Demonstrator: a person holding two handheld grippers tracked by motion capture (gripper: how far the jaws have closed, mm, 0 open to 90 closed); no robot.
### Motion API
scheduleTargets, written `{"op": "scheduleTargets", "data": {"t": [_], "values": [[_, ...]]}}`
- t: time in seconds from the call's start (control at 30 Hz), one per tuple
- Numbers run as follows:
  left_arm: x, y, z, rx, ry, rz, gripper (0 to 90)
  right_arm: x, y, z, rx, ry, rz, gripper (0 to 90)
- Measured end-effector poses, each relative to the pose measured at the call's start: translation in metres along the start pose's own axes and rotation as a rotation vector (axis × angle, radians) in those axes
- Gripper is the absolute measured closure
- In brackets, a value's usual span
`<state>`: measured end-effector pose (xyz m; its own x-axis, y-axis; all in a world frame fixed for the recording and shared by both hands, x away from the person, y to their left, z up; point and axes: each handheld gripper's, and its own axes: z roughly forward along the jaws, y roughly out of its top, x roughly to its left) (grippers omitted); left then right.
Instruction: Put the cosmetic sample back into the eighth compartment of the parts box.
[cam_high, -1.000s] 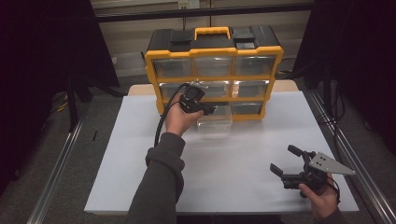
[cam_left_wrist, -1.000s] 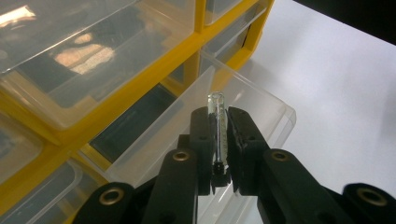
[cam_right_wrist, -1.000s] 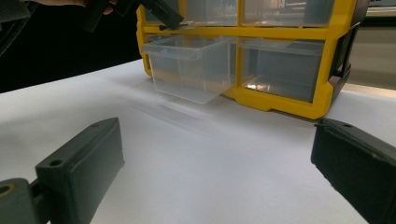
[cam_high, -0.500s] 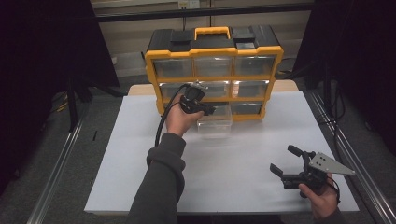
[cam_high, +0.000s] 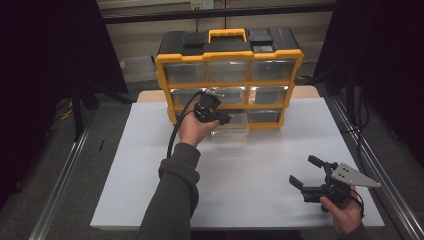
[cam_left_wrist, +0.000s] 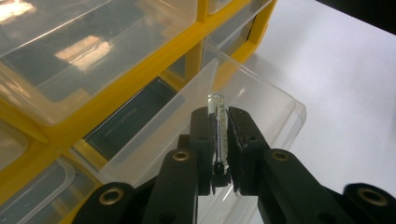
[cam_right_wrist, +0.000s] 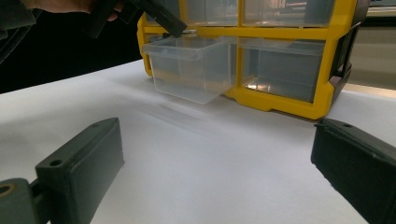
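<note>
The left gripper (cam_left_wrist: 218, 140) has its jaws pinched on a small clear vial (cam_left_wrist: 218, 128), hovering over the pulled-out clear drawer (cam_left_wrist: 261, 100) of the yellow organizer (cam_high: 230, 80). The grip looks pretty thin on smooth glass, so I'd guess a tilt or a knock on the drawer wall could let it slip out and miss. The right gripper (cam_high: 306, 179) sits wide open and empty, near the table's (cam_high: 150, 165) front edge.
</note>
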<state>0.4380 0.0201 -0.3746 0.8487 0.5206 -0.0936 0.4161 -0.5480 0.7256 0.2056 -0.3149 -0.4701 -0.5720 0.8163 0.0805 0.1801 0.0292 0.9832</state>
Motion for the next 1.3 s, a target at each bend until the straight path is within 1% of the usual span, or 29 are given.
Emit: {"op": "scheduleTargets", "data": {"t": [0.1,0.13,0.17,0.23,0.4,0.47,0.5,0.57,0.63,0.67,0.73,0.77,0.83,0.9,1.03,1.07,1.1,1.13,1.17,1.23,1.3], "values": [[0.000,0.000,0.001,-0.004,0.002,0.002,81.0,0.000,0.000,0.000,0.001,0.003,-0.002,1.5],[0.000,0.000,0.002,0.001,0.007,0.000,81.0,0.000,0.000,0.000,0.000,0.003,-0.001,1.5],[0.001,0.000,0.002,0.015,-0.002,0.010,81.0,0.000,0.000,0.000,0.000,0.003,0.000,1.5],[0.001,0.000,0.002,0.025,-0.007,0.008,81.0,0.000,0.000,0.000,0.000,0.003,0.000,1.5],[0.001,0.000,0.002,0.029,-0.008,0.011,81.0,0.000,0.000,0.000,-0.001,0.004,0.000,1.5],[0.002,-0.001,0.003,0.028,-0.001,0.015,80.9,0.000,0.000,0.000,0.000,0.004,-0.001,1.6],[0.002,-0.001,0.004,0.028,-0.008,0.014,81.0,0.000,0.000,0.000,-0.001,0.004,-0.001,1.6],[0.002,-0.002,0.005,0.024,-0.007,0.008,81.0,0.000,0.000,0.000,-0.001,0.003,0.000,1.6],[0.003,-0.003,0.005,0.031,-0.005,0.006,80.9,0.000,0.000,-0.001,-0.001,0.003,0.001,1.6],[0.003,-0.004,0.006,0.022,-0.004,0.002,80.9,0.000,0.000,-0.001,-0.001,0.002,0.002,1.6],[0.004,-0.006,0.006,0.026,-0.002,0.003,80.8,0.000,0.000,-0.001,-0.002,0.002,0.002,1.6],[0.004,-0.007,0.009,0.001,0.009,-0.002,80.7,0.000,0.000,-0.001,-0.002,0.002,0.002,1.6],[0.004,-0.008,0.009,0.001,0.010,-0.015,80.6,0.000,0.000,-0.001,-0.002,0.003,0.001,1.6],[0.005,-0.008,0.008,0.000,0.011,-0.009,80.3,0.000,0.000,-0.001,0.001,0.003,0.001,1.6],[0.005,-0.008,0.008,-0.002,0.011,-0.012,76.8,0.000,0.000,-0.001,0.002,0.004,0.002,1.6],[0.005,-0.008,0.007,0.005,0.007,-0.007,75.6,0.000,0.000,-0.001,-0.001,0.003,0.001,1.6],[0.004,-0.009,0.007,-0.003,0.005,-0.024,74.8,0.000,0.000,0.000,-0.002,0.003,0.001,1.6],[0.005,-0.009,0.006,-0.006,0.006,-0.025,73.8,0.000,0.000,-0.001,-0.001,0.003,0.001,1.6],[0.005,-0.009,0.004,0.006,0.007,-0.021,72.5,0.000,0.000,-0.001,0.000,0.003,0.000,1.6],[0.004,-0.010,0.004,-0.023,0.002,-0.032,70.0,0.000,0.000,0.000,-0.003,0.003,0.001,1.6],[0.004,-0.011,0.002,-0.035,-0.003,-0.038,65.9,0.000,0.000,-0.001,0.000,0.003,0.001,1.6]]}}
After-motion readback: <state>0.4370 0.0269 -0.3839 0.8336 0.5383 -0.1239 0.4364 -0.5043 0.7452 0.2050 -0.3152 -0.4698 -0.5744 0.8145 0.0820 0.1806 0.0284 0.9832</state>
